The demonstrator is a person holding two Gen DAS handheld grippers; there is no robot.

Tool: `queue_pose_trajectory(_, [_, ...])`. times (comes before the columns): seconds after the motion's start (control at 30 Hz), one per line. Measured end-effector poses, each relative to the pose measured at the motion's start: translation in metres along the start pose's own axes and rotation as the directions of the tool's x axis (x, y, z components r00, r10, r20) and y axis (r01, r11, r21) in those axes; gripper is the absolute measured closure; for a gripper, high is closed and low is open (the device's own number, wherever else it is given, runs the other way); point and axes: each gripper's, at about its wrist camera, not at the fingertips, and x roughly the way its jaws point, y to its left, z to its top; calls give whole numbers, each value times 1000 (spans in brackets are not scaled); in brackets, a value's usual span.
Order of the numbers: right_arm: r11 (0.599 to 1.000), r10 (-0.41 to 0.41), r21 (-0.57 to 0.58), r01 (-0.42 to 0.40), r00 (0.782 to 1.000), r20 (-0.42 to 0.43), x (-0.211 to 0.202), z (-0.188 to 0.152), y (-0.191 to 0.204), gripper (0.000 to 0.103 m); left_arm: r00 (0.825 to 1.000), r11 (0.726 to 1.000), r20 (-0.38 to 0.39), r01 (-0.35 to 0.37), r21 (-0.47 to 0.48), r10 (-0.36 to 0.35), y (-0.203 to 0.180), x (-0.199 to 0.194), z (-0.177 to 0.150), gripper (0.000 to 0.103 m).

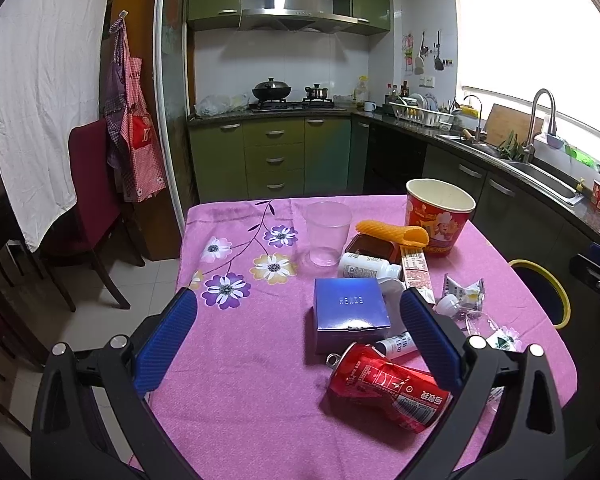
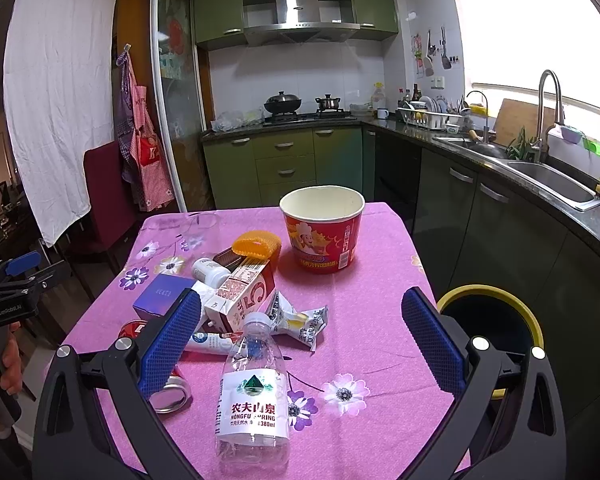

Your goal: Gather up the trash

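Trash lies on a pink flowered tablecloth (image 1: 240, 380). In the left wrist view my left gripper (image 1: 300, 316) is open and empty above a blue box (image 1: 350, 312) and a crushed red can (image 1: 388, 388). A clear plastic cup (image 1: 326, 232), a red paper bucket (image 1: 440, 216), a white pill bottle (image 1: 364, 266) and wrappers (image 1: 466, 294) lie beyond. In the right wrist view my right gripper (image 2: 300, 312) is open and empty over an empty water bottle (image 2: 254, 392), a milk carton (image 2: 242, 296) and a crumpled wrapper (image 2: 300, 320). The red bucket (image 2: 324, 236) stands behind.
A dark bin with a yellow rim (image 2: 496, 320) stands at the table's right side, also in the left wrist view (image 1: 548, 292). A red chair (image 1: 92, 200) stands at the left. Kitchen counter and sink (image 2: 548, 180) run along the right.
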Motion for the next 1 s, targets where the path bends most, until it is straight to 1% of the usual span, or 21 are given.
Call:
queue_pose_trajectory(0.17, [1000,-2,-1,2,1000,8,-6,1,0,4,1000,1000,5,-1,-3,1,1,-3,2,6])
queue_pose_trajectory(1.0, [1000,-3,1,3,1000,7,-7,2,-1,4,1000,1000,5,-1,-2,1,1,-4,2,6])
